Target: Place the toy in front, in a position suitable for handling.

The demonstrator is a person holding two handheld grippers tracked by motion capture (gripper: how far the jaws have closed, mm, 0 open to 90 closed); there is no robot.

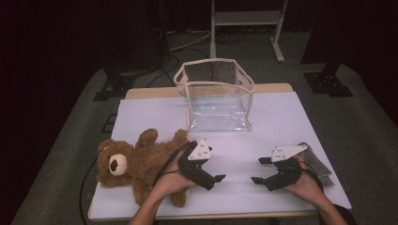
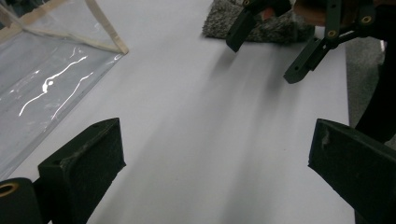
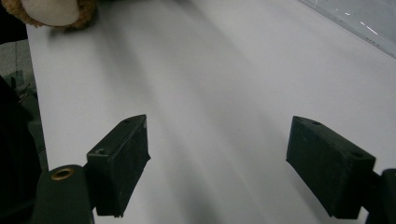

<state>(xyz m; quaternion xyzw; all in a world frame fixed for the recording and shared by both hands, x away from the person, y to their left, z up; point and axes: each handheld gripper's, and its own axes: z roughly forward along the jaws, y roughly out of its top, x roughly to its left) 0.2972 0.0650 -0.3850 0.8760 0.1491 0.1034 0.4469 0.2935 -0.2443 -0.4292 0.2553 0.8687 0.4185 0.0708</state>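
Observation:
A brown teddy bear (image 1: 129,164) lies on its back at the left of the white table top (image 1: 281,117); its pale muzzle (image 3: 51,10) peeks into the right gripper view. A clear plastic bag with beige trim (image 1: 217,93) stands open at the back middle, and its side (image 2: 46,74) is near the left gripper. A grey fuzzy cloth (image 1: 320,165) lies at the right edge under the person's right hand. My left gripper (image 1: 214,168) is open beside the bear's leg, nothing between its jaws. My right gripper (image 1: 257,170) faces it, open and empty too. The right gripper (image 2: 264,58) hovers before the grey cloth (image 2: 261,25).
The white sheet between the two grippers and in front of the bag is bare. A metal stand (image 1: 246,18) and black base plates (image 1: 328,84) stand on the dark floor beyond the table. A black cable (image 1: 87,187) trails off the left edge.

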